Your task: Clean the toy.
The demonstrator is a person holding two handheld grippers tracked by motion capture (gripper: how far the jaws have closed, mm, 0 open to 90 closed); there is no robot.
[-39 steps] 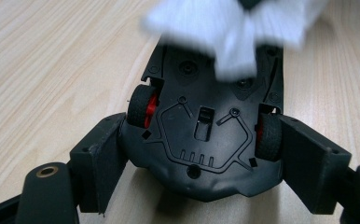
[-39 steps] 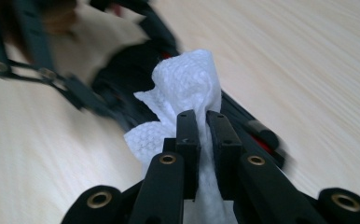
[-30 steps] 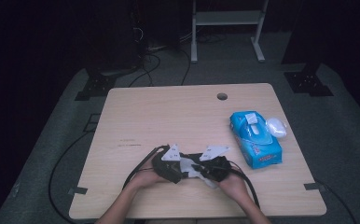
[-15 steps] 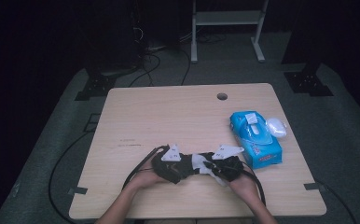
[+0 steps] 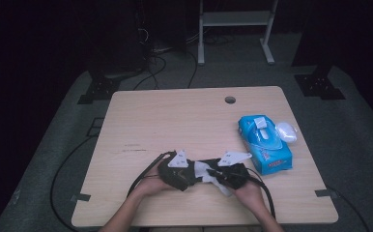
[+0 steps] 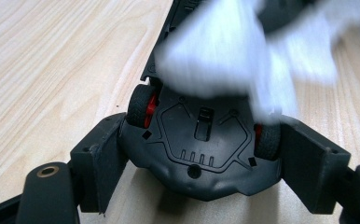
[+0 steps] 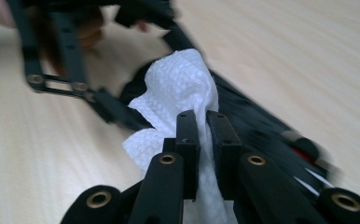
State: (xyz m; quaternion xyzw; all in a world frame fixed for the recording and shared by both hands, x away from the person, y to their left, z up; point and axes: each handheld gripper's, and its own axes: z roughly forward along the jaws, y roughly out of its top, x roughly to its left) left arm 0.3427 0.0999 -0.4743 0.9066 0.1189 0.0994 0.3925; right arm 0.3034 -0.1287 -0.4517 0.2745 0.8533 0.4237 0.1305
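Your left gripper (image 6: 201, 154) is clamped on a dark toy car (image 6: 201, 140), belly up: one jaw presses each flank by the red-hubbed wheels, and the chassis underside with its switch slot faces the camera. The car's front half is hidden under the white tissue (image 6: 225, 51), blurred at 12 o'clock in the left gripper view, so you can't read the nose or the front wheels.

Your right gripper (image 7: 204, 130) has its jaws pinched together on a wad of that tissue (image 7: 178, 88); only a thin fold sits between the pads. In the right gripper view the tissue lies on the car (image 7: 257, 126), a dark smear running off to 4 o'clock, with a red spot that may be a wheel, too blurred to say. At 10 o'clock there you see the left gripper's black linkage, soft and cut off by the top edge.

In the high view both grippers, left (image 5: 177, 171) and right (image 5: 228, 174), meet nose to nose near the table's (image 5: 175, 121) 6 o'clock edge, tissue (image 5: 204, 170) between them; the car itself is lost in the dark mass.

At 3 o'clock on the table lies a blue wipes pack (image 5: 264, 142), with a white lump (image 5: 286, 131) just beside it, hard to identify. A round hole (image 5: 230, 100) sits at 12 o'clock.
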